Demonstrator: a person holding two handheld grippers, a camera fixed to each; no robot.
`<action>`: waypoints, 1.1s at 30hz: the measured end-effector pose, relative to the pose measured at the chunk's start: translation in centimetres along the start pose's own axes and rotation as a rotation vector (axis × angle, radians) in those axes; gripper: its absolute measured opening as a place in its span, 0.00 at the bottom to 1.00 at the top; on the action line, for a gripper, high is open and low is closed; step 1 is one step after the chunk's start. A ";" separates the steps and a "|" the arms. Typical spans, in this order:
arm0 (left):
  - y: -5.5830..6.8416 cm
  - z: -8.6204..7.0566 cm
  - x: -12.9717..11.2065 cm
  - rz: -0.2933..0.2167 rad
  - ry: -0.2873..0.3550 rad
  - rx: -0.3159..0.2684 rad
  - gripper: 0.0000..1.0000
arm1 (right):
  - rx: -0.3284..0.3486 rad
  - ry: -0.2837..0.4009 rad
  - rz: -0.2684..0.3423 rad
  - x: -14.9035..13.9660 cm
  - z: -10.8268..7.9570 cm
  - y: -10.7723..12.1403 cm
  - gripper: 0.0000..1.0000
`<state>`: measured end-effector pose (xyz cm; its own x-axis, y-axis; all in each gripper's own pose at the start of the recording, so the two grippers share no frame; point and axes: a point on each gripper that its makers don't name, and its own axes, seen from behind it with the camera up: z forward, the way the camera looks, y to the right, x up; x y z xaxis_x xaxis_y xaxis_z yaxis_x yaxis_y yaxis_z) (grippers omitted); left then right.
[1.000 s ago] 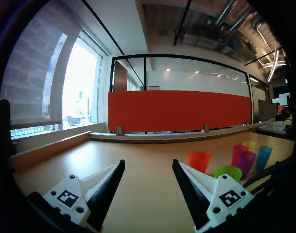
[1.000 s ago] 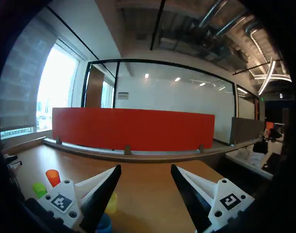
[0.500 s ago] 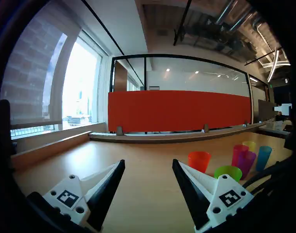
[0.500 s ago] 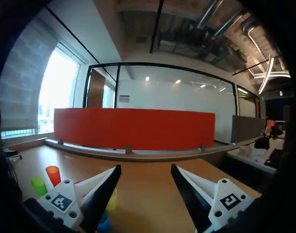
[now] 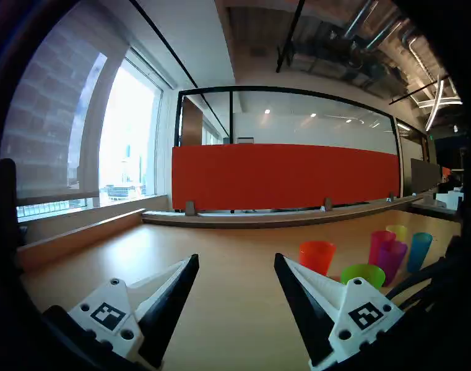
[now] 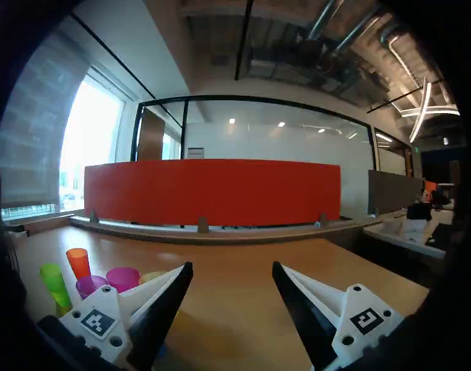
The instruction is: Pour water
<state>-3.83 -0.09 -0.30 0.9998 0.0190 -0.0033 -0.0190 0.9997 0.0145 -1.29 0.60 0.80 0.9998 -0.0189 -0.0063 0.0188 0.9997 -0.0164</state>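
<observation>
A: What moved since the earlier frame?
B: Left tool: same pose, nothing shifted. Right tool has swung, so the cup cluster sits higher at the left of its view and more cups show beside its left finger.

A: Tool state?
B: Both spread wide and gripping nothing, hovering over the light wooden desk.

A: Task things?
B: In the left gripper view they stand on the desk to the right of the tool. Left to right: orange plastic cup, green plastic cup, magenta plastic cup, purple plastic cup, yellow plastic cup, blue plastic cup. They're packed close; can't tell which touch. No water visible in any.

A: Risks?
B: My guess is that spread fingers entering that tight cluster could clip a neighbour and topple it, since light cups tip easily. Grabbing an empty cup means nothing to pour. An off-target tilt wets the desk.

A: Counts?
B: Six cups, one per colour. Two tools, one desk, and one long red partition panel behind.
</observation>
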 end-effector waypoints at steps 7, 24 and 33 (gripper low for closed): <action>0.0 0.0 0.0 0.000 0.000 0.000 0.90 | 0.008 -0.018 0.014 -2.1 -0.1 -0.1 1.00; -0.1 0.0 0.0 0.000 0.000 0.000 0.90 | 0.009 -0.004 0.005 -2.9 -0.5 -0.5 0.99; 0.0 -0.1 0.0 0.000 0.000 0.000 0.90 | 0.022 -0.004 0.007 -3.0 -0.6 -0.8 0.99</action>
<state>-3.80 -0.10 -0.36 0.9998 0.0189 -0.0031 -0.0188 0.9997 0.0144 -4.34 -0.19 0.19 0.9999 -0.0119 -0.0024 0.0119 0.9999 0.0060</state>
